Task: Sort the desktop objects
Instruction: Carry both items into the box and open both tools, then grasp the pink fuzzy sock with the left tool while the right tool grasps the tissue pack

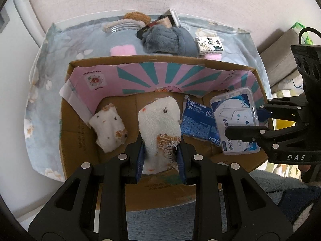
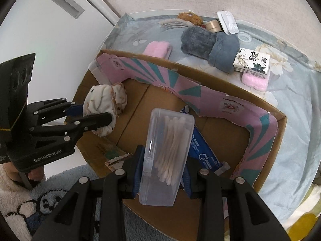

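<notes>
Your left tongs [image 1: 160, 150] are clamped on that frayed white cloth [image 1: 160, 124], right tongs [image 2: 162, 172] pinching the cotton-swab case [image 2: 166, 156], both over the cardboard box [image 2: 260, 170].

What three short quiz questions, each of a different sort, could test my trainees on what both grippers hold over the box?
1. True or false: the left gripper is shut on a white cloth.
2. The right gripper holds: A) tissue pack B) clear swab case C) pink towel.
3. Fill in: both items are held over a cardboard ___.

Key: 1 true; 2 B; 3 box.
</notes>
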The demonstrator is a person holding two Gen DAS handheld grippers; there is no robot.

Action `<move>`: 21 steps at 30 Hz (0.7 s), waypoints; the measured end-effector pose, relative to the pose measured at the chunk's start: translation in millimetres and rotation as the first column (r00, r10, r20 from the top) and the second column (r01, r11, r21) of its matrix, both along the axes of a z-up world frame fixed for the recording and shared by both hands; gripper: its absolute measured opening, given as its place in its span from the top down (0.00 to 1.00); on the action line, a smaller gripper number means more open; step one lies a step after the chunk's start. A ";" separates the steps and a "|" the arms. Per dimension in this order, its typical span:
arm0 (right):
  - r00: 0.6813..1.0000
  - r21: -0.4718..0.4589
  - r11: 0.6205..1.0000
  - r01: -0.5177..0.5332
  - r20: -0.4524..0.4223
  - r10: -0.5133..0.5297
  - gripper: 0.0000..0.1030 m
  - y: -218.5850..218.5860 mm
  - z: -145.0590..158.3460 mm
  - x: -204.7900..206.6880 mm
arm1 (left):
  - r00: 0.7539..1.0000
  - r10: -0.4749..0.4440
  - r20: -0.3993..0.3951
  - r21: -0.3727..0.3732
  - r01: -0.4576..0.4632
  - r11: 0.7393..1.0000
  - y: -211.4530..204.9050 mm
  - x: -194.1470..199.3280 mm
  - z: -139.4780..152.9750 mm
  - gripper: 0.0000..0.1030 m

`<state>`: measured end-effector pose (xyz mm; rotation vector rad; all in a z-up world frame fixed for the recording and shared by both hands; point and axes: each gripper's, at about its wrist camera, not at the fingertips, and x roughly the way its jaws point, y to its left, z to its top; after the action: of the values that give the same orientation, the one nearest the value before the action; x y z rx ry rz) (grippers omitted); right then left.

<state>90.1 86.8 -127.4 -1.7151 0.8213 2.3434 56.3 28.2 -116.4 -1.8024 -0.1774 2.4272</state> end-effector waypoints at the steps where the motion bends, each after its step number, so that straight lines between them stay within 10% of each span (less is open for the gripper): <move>1: 1.000 -0.004 1.000 -0.003 0.002 0.003 0.69 -0.2 -0.6 -0.3 | 1.000 0.001 0.000 -0.001 -0.001 1.000 0.0 -0.3 -0.3 0.76; 8: 1.000 -0.022 1.000 -0.012 0.014 0.012 0.69 -2.1 -4.8 -5.3 | 1.000 0.012 -0.003 -0.006 -0.012 1.000 0.8 -1.2 0.1 0.75; 11: 0.999 -0.006 1.000 -0.015 0.044 0.015 0.61 -1.6 -6.4 -8.0 | 1.000 0.020 -0.018 0.006 -0.019 1.000 -0.3 -2.7 3.2 0.37; 12: 0.998 0.005 1.000 -0.012 0.055 0.011 0.46 -1.1 -6.8 -8.3 | 0.999 0.022 -0.030 0.006 -0.022 1.000 -0.5 -2.6 5.5 0.07; 13: 0.998 0.022 1.000 -0.004 0.066 0.003 0.28 0.1 -6.6 -7.9 | 0.998 0.025 -0.053 0.006 -0.025 1.000 -0.4 -1.6 9.5 0.01; 21: 0.996 0.031 0.996 0.086 0.033 -0.087 0.20 21.6 7.6 6.2 | 0.997 0.000 -0.082 -0.040 -0.003 0.999 -0.3 -2.4 17.2 0.01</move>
<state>96.3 108.4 -119.8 -1.6686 0.8337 2.2518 53.9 27.9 -99.1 -1.7144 -0.1235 2.5182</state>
